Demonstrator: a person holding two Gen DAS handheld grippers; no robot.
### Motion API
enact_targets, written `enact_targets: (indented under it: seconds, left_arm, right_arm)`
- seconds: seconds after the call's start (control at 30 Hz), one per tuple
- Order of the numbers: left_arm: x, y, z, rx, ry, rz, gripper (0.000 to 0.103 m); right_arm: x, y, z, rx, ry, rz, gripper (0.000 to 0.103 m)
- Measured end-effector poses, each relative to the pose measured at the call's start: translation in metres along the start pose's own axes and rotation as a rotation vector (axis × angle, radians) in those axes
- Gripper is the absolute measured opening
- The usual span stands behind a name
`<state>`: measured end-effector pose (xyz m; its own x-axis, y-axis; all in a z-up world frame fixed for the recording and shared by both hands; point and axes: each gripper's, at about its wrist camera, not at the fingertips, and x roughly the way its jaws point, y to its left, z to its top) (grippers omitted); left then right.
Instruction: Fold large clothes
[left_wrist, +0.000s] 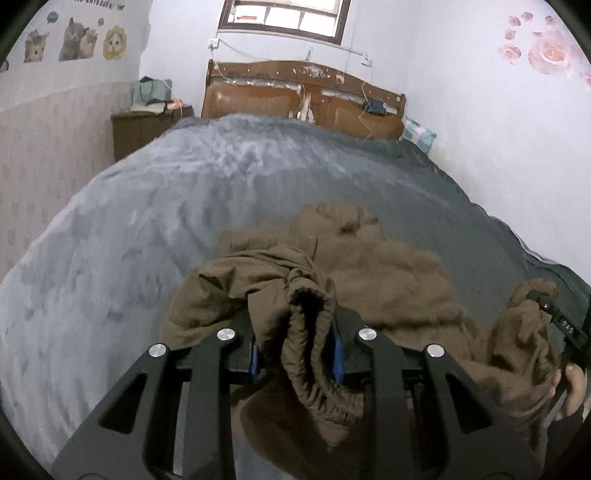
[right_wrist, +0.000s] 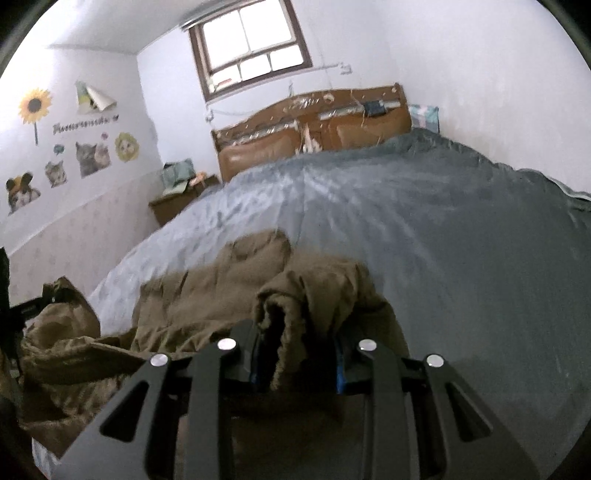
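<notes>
A brown garment (left_wrist: 388, 273) lies bunched on the grey bedspread (left_wrist: 147, 206) near the bed's foot. My left gripper (left_wrist: 297, 350) is shut on its gathered elastic edge (left_wrist: 306, 332), which bulges up between the blue pads. My right gripper (right_wrist: 301, 358) is shut on another bunched edge of the same brown garment (right_wrist: 207, 295). In the left wrist view the right gripper (left_wrist: 554, 314) appears at the far right with cloth hanging from it and a hand (left_wrist: 574, 387) below. In the right wrist view the left gripper (right_wrist: 33, 306) shows at the far left, wrapped in cloth.
A worn wooden headboard (left_wrist: 303, 96) stands at the bed's far end under a window (right_wrist: 251, 48). A dark nightstand (left_wrist: 144, 129) with bags sits at the far left. A patterned pillow (left_wrist: 419, 134) leans by the right wall.
</notes>
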<state>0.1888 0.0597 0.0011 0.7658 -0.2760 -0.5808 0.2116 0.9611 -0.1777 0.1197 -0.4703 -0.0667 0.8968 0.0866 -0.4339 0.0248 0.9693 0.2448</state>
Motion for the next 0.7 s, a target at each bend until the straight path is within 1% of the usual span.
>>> enact_targets:
  seconds: [0.13, 0.27, 0.37, 0.47, 0.57, 0.63, 0.7]
  left_arm:
    - [0.028, 0.000, 0.034, -0.036, -0.026, -0.006, 0.027]
    - [0.058, -0.001, 0.064, -0.045, -0.035, 0.001, 0.027]
    - [0.083, -0.001, 0.085, -0.069, -0.040, 0.023, 0.027]
    - [0.104, 0.000, 0.099, -0.092, -0.032, 0.038, 0.027]
    - [0.124, -0.001, 0.099, -0.092, -0.041, 0.064, 0.028]
    - [0.141, -0.005, 0.086, -0.063, -0.047, 0.106, 0.028]
    - [0.157, -0.006, 0.069, -0.010, -0.031, 0.114, 0.028]
  right_arm:
    - [0.040, 0.000, 0.029, 0.025, -0.033, -0.017, 0.028]
    - [0.077, -0.005, 0.051, 0.058, -0.046, -0.027, 0.028]
    - [0.101, -0.011, 0.067, 0.078, -0.062, -0.041, 0.028]
    - [0.127, -0.013, 0.080, 0.075, -0.074, -0.057, 0.028]
    - [0.148, -0.018, 0.088, 0.079, -0.086, -0.063, 0.028]
    - [0.161, -0.020, 0.089, 0.077, -0.092, -0.066, 0.028]
    - [0.171, -0.019, 0.077, 0.048, -0.105, -0.082, 0.028]
